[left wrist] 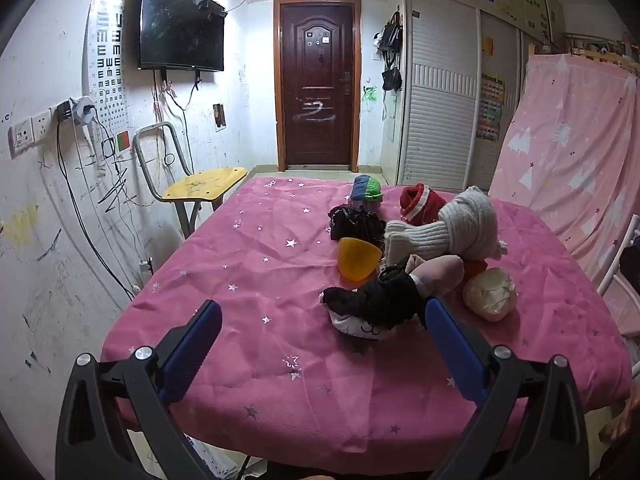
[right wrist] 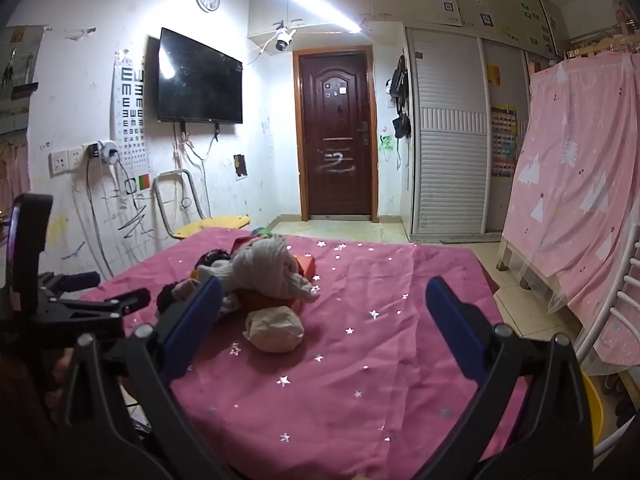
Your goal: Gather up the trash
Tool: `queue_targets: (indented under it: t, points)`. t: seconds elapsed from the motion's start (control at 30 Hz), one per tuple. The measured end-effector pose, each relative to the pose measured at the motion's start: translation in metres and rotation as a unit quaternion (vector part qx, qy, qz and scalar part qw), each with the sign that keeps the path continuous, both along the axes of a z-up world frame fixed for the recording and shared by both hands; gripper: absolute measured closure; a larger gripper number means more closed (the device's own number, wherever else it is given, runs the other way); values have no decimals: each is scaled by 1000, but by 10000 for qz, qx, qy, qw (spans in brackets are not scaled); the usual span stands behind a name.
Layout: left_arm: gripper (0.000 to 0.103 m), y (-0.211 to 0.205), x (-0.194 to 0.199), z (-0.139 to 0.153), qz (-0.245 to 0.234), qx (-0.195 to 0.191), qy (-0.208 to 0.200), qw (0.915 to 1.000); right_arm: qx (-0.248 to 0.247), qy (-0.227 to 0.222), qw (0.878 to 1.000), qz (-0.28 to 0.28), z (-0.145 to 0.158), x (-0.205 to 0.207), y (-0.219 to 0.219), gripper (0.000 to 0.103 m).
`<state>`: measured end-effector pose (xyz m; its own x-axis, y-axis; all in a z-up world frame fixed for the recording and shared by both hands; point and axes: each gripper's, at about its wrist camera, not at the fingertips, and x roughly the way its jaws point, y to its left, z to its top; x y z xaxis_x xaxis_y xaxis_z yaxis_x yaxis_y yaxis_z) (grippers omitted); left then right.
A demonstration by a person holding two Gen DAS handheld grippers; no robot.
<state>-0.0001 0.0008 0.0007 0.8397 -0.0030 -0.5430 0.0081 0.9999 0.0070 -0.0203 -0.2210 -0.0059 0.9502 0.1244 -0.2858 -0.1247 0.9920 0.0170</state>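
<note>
A pile of items lies on the pink star-patterned tablecloth (left wrist: 260,264): a crumpled cream paper ball (left wrist: 490,294), black socks (left wrist: 376,300), a white knitted sock bundle (left wrist: 452,228), a yellow-orange plastic cup (left wrist: 357,258), a red sock (left wrist: 420,202) and a green-blue one (left wrist: 366,189). My left gripper (left wrist: 322,320) is open and empty, its right finger beside the black socks. My right gripper (right wrist: 324,300) is open and empty above the cloth, with the paper ball (right wrist: 274,330) just right of its left finger. The left gripper's body (right wrist: 80,308) shows at the right wrist view's left edge.
A yellow chair (left wrist: 204,188) stands at the table's far left corner. A brown door (left wrist: 318,84), a wall TV (left wrist: 180,24) and a white wardrobe (left wrist: 440,92) are behind. A pink-draped frame (right wrist: 580,184) stands right of the table, with a yellow bin (right wrist: 592,412) below.
</note>
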Motion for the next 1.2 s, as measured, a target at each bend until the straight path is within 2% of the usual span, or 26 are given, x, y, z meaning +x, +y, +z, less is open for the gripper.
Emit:
queue_targets:
  t: [1.2]
  points:
    - [9,0,1,-3,4,2,5,10000,-100,7,9999,-4,-1,0,2,6]
